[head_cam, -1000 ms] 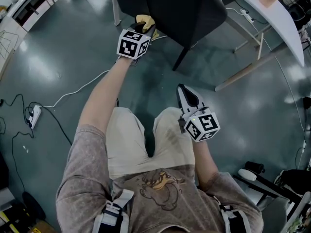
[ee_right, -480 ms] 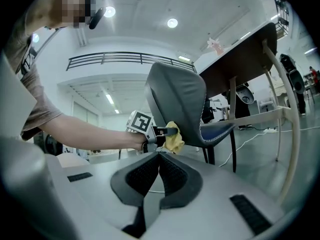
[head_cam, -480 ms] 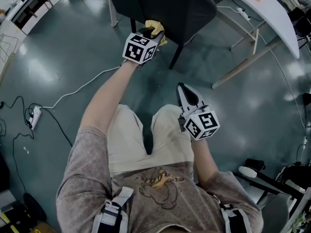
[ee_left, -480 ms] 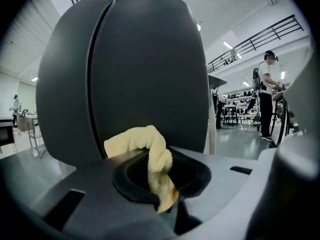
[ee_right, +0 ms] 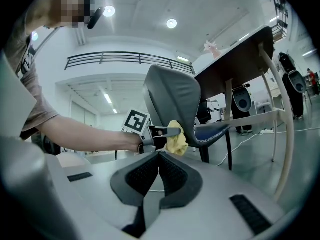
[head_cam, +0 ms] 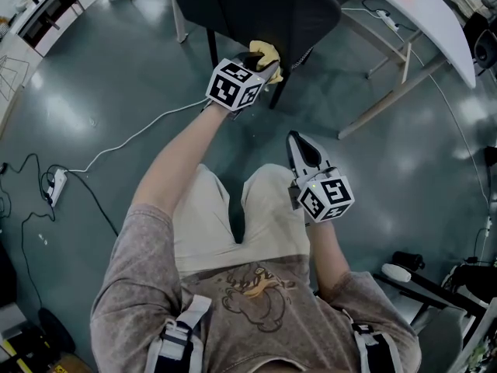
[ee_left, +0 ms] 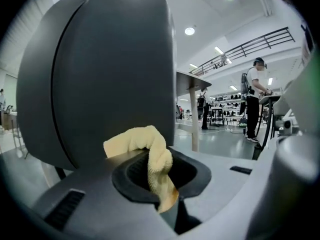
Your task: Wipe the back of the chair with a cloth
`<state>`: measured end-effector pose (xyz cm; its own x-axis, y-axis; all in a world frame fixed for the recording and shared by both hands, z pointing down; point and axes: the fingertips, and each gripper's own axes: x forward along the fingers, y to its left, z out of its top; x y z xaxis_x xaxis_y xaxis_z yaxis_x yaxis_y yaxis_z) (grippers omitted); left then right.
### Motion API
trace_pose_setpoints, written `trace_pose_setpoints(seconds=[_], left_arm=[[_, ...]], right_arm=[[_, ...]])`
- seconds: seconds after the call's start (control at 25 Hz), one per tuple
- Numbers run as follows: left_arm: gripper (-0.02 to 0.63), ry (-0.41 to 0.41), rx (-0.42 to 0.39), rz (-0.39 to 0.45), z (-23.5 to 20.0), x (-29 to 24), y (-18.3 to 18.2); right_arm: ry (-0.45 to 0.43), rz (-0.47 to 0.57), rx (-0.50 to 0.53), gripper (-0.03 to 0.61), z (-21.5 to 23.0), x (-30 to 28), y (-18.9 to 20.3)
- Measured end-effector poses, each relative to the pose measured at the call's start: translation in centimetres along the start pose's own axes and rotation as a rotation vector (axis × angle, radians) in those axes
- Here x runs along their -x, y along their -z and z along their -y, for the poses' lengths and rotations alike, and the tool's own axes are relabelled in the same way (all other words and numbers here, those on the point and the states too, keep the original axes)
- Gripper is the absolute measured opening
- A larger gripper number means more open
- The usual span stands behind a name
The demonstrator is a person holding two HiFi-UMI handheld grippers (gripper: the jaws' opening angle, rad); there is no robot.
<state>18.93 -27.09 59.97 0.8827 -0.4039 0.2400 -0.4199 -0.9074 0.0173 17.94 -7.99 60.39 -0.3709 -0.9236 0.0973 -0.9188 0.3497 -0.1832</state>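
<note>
Head view, upper middle?
— Left gripper [head_cam: 262,61] at the end of an outstretched arm, clenched on a crumpled pale-yellow cloth [head_cam: 269,50]. Cloth pressed to the lower edge of the dark grey moulded chair back [head_cam: 256,6].

And lower down?
— Right gripper [head_cam: 297,141] above the right leg of the beige shorts [head_cam: 264,224], pointing toward the chair and well apart from it. Glossy grey-green floor [head_cam: 93,92] beneath, with a thin white cable [head_cam: 132,140] trailing across it at left. Curved white tabletop [head_cam: 439,18] at upper right.

Left gripper view?
— Jaws closed on the cloth, with one fold humped over the black pads and a tail hanging down between them. Far end of the cloth touching the chair back, that back filling the left half of the view. Standing person in a white top [ee_left: 255,101] far off at right, under ceiling lights.

Right gripper view?
— Jaws drawn together, tips meeting, nothing between them. Beyond them, the chair seen from the side, with the cloth low against the rear of its back, gripped by the left gripper. Table just beside the chair at right, and a black loudspeaker [ee_right: 242,100] seen beneath the tabletop.
</note>
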Motion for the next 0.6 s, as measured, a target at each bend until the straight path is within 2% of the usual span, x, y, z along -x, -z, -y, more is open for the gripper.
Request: trace_pose_setpoints(seconds=[0.2, 0.4, 0.6], left_arm=[[0.061, 0.074, -0.034, 0.01, 2.2, 0.4, -0.6], [0.061, 0.183, -0.049, 0.049, 5.0, 1.4, -2.0], [0.061, 0.198, -0.021, 0.091, 5.1, 3.4, -2.9]], right_arm=[[0.006, 0.001, 0.005, 0.025, 0.2, 0.0, -0.2], [0.007, -0.006, 0.01, 0.025, 0.3, -0.1, -0.2], [0.0, -0.01, 0.028, 0.025, 0.3, -0.1, -0.5]])
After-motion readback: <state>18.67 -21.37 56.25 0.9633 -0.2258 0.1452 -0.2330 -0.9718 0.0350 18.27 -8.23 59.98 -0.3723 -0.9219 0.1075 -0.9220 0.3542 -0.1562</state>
